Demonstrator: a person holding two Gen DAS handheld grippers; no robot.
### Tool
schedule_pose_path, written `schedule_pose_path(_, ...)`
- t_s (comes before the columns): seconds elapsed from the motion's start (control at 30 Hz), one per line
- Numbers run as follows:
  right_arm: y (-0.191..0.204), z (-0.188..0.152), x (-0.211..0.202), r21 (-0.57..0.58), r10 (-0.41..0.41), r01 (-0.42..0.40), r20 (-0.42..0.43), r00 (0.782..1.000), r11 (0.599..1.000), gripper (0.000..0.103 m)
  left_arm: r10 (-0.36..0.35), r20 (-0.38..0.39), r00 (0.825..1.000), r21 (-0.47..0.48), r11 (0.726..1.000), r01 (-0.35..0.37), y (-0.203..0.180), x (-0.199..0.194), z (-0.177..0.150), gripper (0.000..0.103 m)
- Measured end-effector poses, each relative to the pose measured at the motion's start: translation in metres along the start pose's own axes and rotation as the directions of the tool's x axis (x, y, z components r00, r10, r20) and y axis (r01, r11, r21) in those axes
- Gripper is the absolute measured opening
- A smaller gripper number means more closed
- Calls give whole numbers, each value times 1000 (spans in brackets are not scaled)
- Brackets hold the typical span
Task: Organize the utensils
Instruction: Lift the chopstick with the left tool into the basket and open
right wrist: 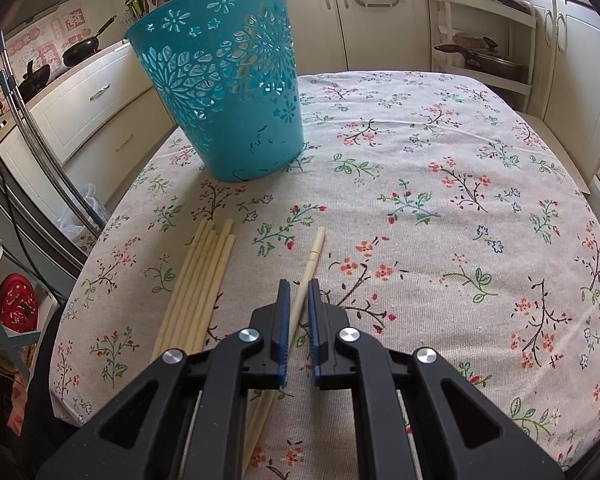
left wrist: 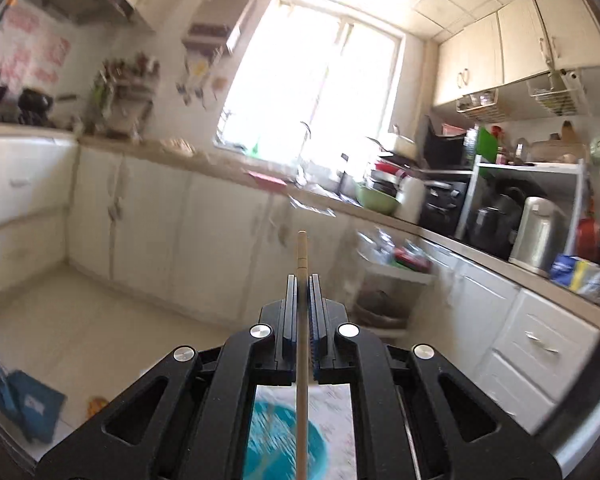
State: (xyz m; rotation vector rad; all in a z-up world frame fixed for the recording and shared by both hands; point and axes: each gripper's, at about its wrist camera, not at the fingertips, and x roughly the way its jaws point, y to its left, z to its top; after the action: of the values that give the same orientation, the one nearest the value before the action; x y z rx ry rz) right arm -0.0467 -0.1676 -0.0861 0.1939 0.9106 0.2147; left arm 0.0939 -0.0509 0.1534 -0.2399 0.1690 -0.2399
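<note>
On my left wrist view, my left gripper (left wrist: 302, 280) has its black jaws pinched tight on a single pale wooden chopstick (left wrist: 301, 256). The stick runs straight up the middle of the frame, its squared end poking out past the tips toward the kitchen cabinets, its other end running down out of the bottom edge. Through the gap in the gripper frame, at the bottom centre, I can see the rim of the turquoise plastic basket with cut-out flower patterns (left wrist: 268, 440), blurred, sitting on the floral tablecloth (left wrist: 336, 420) below me. The background is smeared, so I cannot read much of the counters.

On my right wrist view, my right gripper (right wrist: 299, 286) is angled down at the table (right wrist: 420, 208). Its blue-padded jaws are nearly together around a second pale chopstick (right wrist: 314, 258), which slants from the lower centre up to the right. I cannot tell for sure whether the pads actually press on it or whether it simply lies on the cloth between them.

Just left of that, in the lower left, a loose bundle of pale chopsticks (right wrist: 200, 280) lies on the cloth. The turquoise basket (right wrist: 228, 92) stands upright in the upper left of the frame, well apart from the bundle.
</note>
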Motion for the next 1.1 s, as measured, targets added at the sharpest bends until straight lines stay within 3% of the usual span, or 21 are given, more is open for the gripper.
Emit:
schedule_pose_path(0.1, 0, 1, 1, -4, -1, 1, 3, 1000, 1000, 9, 70, 10, 997, 21, 997, -71, 1, 27, -7, 5)
schedule_pose_path(0.23, 2, 1, 1, -23, -12, 12, 9, 1000, 1000, 9, 120, -77, 990, 25, 993, -119, 12, 62, -29, 5)
schedule_pose_path(0.77, 9, 0, 1, -52, -25, 26, 21, 999, 998, 16, 137, -208, 968, 72, 990, -125, 42, 35, -80, 6)
schedule_pose_path(0.83, 8, 0, 1, -51, -24, 25, 19, 1000, 998, 16, 139, -223, 965, 82, 989, -123, 45, 21, -87, 13)
schedule_pose_path(0.9, 6, 0, -1, -41, -20, 21, 16, 1000, 999, 16, 155, -229, 961, 86, 987, -139, 51, 4, -95, 33)
schedule_pose_path(0.97, 3, -1, -1, -29, -17, 17, 14, 1000, 999, 16, 178, -222, 959, 91, 983, -161, 57, -17, -104, 45)
schedule_pose_path(1.1, 3, -2, -1, -22, -24, 24, 15, 1000, 999, 17, 221, -221, 950, 88, 974, -207, 76, -57, -127, 56)
